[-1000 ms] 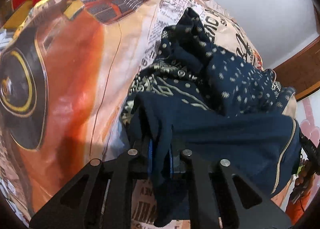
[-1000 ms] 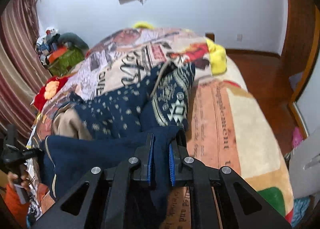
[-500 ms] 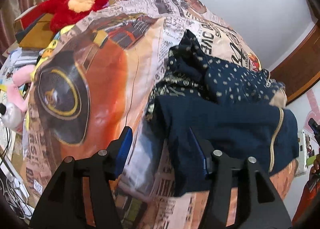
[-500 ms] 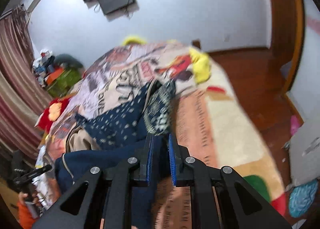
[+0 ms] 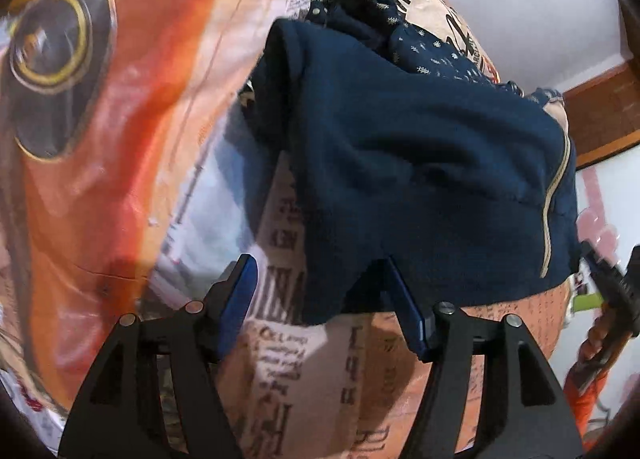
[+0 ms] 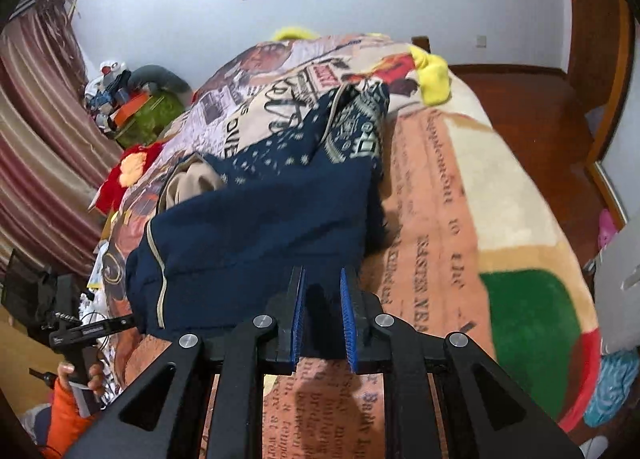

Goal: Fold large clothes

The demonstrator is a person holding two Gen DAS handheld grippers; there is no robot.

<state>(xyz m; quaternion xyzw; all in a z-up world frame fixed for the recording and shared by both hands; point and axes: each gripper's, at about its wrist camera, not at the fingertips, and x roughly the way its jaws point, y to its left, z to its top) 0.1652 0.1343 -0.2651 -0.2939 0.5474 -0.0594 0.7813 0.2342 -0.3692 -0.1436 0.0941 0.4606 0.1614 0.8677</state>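
Navy garment [image 5: 420,163] lies folded on the bed [image 6: 500,195], long axis running side to side, just ahead of both grippers: left hand-held gripper [image 5: 320,291] spread wide and released, right hand-held gripper [image 6: 322,311] parted slightly, its hem between the pads, looking let go.

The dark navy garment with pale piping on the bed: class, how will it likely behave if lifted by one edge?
The dark navy garment is probably floppy: it lies in soft folds. It looks thick, so likely weighty for cloth. Its edge droops between the open left gripper's fingers, so it should sag, not hold shape.
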